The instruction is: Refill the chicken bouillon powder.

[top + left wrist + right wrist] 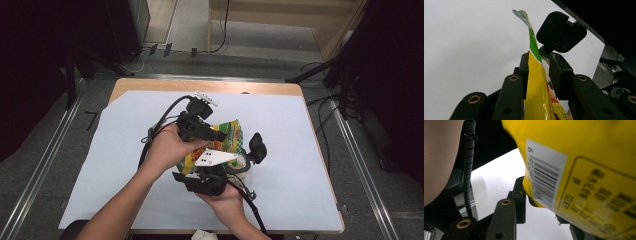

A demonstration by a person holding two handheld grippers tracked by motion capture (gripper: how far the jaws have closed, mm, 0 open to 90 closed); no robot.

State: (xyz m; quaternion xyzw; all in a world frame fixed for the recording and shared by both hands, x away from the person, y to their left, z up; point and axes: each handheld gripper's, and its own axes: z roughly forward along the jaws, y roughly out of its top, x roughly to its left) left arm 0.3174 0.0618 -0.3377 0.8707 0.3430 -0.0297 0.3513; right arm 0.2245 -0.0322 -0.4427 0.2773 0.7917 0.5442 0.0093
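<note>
1. Left gripper view, nearest the lens: the left gripper [537,75] has its two black jaws clenched on the edge of a yellow-and-green snack bag [536,100], which stands edge-on between them and rises to a thin, curled top corner. The film looks glossy and limp, so I judge it light, soft and slippery; a pinch on the flat sealed edge should hold better than one on the puffed belly.

2. Just beyond that bag edge, a black pad of the other gripper [561,32] stands close behind it, with the white table cover [469,45] farther back.

3. Right gripper view, close up: the bag's yellow back panel with a white barcode label [544,177] bulges over the right gripper [544,207]. Its left jaw sits against the bag's lower corner; the opposite jaw is largely hidden under the bag, so I cannot tell whether this gripper is gripping or released.

4. High view: both hands hold the bag lifted above the middle of the table [280,90], the left hand [167,147] over it and the right hand [225,197] beneath.

5. Judgement: the contents are probably brittle, so squeezing the middle risks crushing them. Hold the seams at opposite ends, and keep the pull gentle, since thin film tears or slips readily.
</note>
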